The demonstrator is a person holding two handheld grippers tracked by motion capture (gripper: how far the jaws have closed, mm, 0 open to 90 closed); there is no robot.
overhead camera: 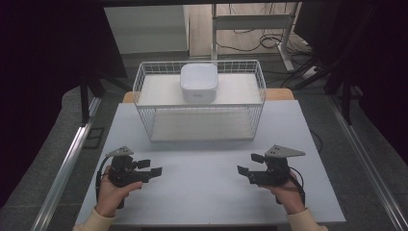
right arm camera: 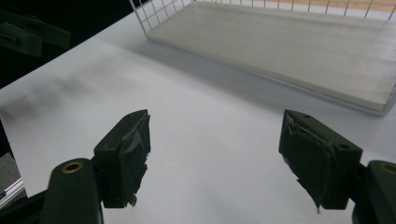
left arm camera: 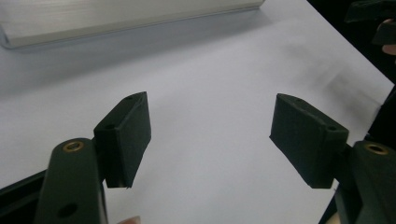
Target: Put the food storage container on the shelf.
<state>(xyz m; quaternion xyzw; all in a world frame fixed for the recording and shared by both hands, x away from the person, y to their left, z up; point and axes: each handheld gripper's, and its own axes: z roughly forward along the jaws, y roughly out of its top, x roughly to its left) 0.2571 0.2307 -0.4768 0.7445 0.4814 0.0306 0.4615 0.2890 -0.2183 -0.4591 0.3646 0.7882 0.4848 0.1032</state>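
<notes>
Nothing begun: both hands are holding the left tool (overhead camera: 150, 168) and right tool (overhead camera: 249, 166) wide, empty, facing inward, white bowl (overhead camera: 198, 82) sitting untouched at twelve o'clock atop the wire rack (overhead camera: 144, 79).

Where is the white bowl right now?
In the high view, the white bowl sits upside down on the top shelf of the wire rack, near its middle, at the table's far end.

Near half of table (overhead camera: 202, 192) bare between left gripper (overhead camera: 153, 168) and right gripper (overhead camera: 248, 164), wide lane. Far half blocked by white wire rack (overhead camera: 144, 91); lower shelf (overhead camera: 202, 126) open in front; white bowl (overhead camera: 198, 82) mid top shelf, room either side
</notes>
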